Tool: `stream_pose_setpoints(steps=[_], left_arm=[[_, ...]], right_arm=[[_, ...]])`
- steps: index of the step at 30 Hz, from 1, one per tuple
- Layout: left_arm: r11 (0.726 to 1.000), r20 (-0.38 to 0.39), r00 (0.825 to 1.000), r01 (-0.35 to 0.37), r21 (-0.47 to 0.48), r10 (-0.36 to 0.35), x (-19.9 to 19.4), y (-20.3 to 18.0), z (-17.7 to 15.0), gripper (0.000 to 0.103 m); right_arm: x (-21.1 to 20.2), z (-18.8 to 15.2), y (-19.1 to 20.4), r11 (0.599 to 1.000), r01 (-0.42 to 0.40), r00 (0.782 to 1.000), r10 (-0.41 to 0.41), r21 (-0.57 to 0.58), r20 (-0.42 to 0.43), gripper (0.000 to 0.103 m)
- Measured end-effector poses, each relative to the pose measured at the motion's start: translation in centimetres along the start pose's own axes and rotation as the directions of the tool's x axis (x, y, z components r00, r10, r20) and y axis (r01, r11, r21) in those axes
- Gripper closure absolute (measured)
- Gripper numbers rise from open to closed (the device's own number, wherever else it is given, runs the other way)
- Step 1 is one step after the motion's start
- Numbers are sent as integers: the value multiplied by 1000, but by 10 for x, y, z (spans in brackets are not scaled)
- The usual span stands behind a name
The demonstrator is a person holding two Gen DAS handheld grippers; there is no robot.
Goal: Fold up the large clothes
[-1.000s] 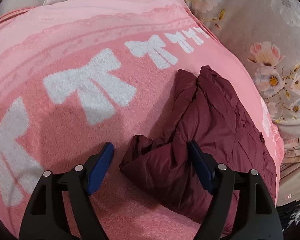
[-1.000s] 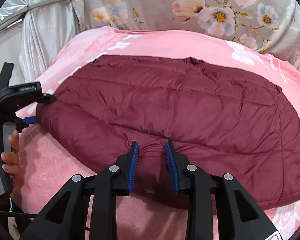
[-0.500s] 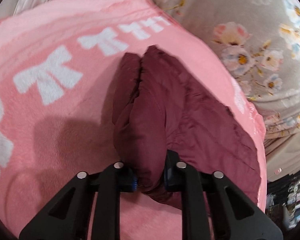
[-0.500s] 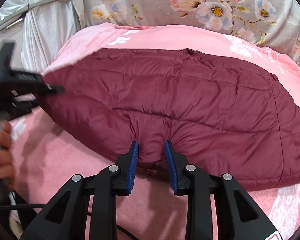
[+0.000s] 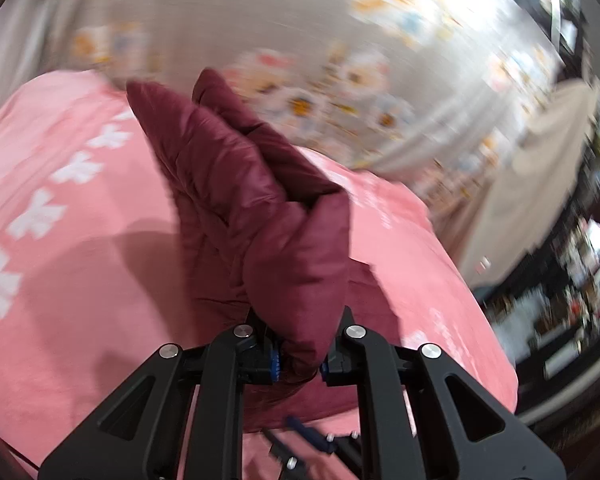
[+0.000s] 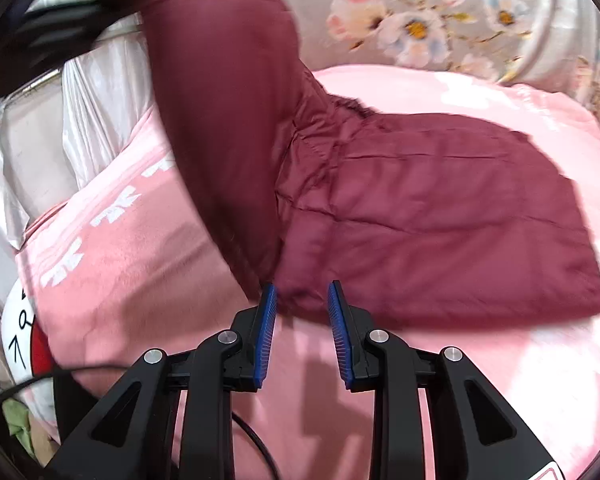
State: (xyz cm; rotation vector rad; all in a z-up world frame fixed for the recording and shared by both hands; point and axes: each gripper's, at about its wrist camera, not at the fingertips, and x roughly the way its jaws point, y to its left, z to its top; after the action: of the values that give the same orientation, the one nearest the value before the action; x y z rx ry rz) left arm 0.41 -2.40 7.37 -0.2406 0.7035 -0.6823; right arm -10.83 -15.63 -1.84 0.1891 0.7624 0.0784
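Left wrist view, left gripper (image 5: 300, 364) clenched on a raised fold of the maroon puffer jacket (image 5: 260, 216), right gripper (image 6: 302, 332) released at the jacket's near edge, jacket spread on pink bow-print blanket (image 6: 140, 280).

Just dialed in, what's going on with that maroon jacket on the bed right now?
The left hand-held gripper is clamped on one end of the maroon puffer jacket and holds it lifted above the pink blanket. The right hand-held gripper sits at the jacket's near edge with its jaws apart, not clamping. The rest of the jacket lies flat on the blanket.
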Motion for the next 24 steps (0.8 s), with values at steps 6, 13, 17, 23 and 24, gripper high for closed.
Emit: stream_pose_setpoints(steps=[6, 13, 17, 23, 24], left_arm=[[993, -145, 988, 75, 94, -61, 75, -77, -22, 91], [994, -390, 920, 69, 85, -31, 178, -106, -82, 86], [995, -361, 928, 102, 21, -87, 155, -105, -69, 67], [987, -89, 983, 162, -25, -163, 62, -85, -24, 34], [992, -31, 991, 128, -13, -128, 46, -80, -16, 34]], right_arm=[[-48, -28, -58, 989, 109, 994, -110, 99, 6, 76], [-65, -48, -101, 955, 257, 966, -259, 146, -9, 76], [-71, -46, -108, 947, 262, 962, -271, 185, 22, 75], [-85, -17, -116, 940, 254, 939, -296, 226, 175, 52], [-85, -11, -118, 941, 247, 936, -294, 230, 194, 47]])
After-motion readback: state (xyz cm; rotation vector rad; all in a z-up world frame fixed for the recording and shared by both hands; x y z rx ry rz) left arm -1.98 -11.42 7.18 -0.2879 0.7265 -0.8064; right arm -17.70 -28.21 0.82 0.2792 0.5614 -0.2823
